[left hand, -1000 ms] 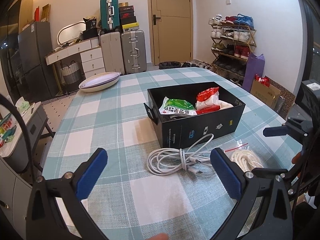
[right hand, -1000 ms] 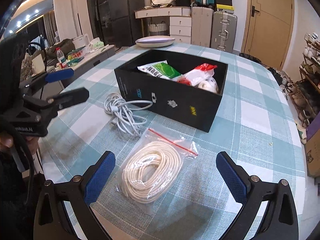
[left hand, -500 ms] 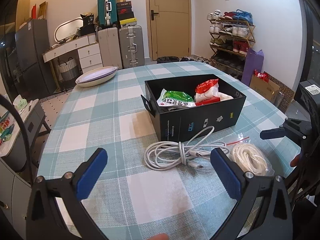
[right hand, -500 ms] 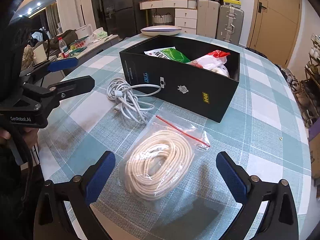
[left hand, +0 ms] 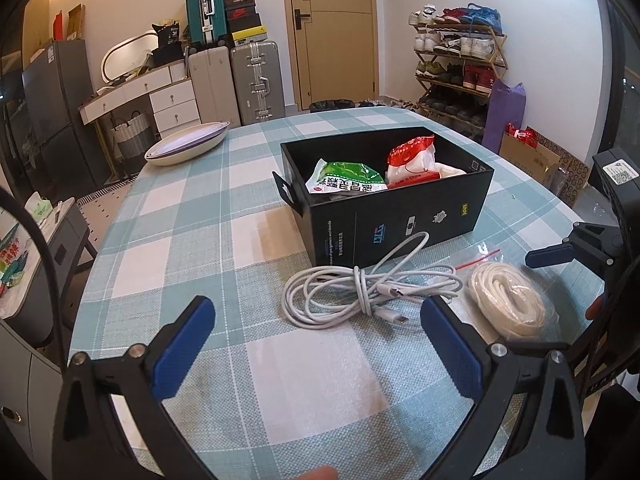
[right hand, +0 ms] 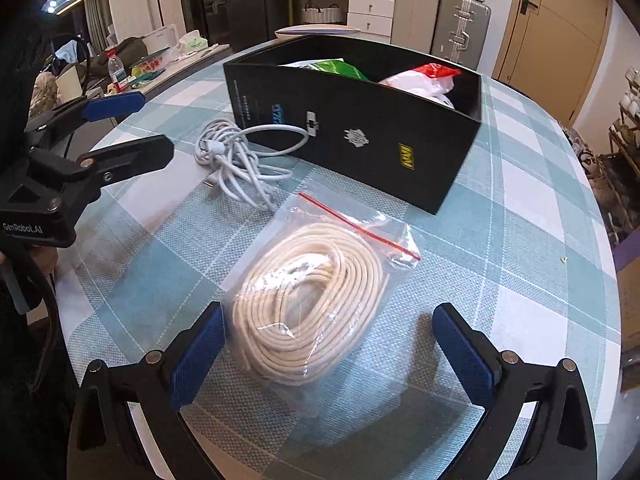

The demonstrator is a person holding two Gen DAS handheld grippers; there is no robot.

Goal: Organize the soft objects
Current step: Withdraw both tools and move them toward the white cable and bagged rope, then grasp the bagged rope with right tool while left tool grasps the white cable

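Both tongs wide; white cable (left hand: 360,292) between black box (right hand: 360,128) and bagged rope (right hand: 316,300).

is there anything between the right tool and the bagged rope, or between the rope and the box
Nothing visible blocks either. The right tool is open with the bagged rope lying directly ahead between its tips. From there to the black box only bare tablecloth shows; the white cable lies off to the left.

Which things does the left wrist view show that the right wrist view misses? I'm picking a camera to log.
Only the left view shows the shoe rack and the right claw, seen from the side. Only the right view shows the water bottle and the left claw from the side. Both show the black box, white cable and bagged rope.
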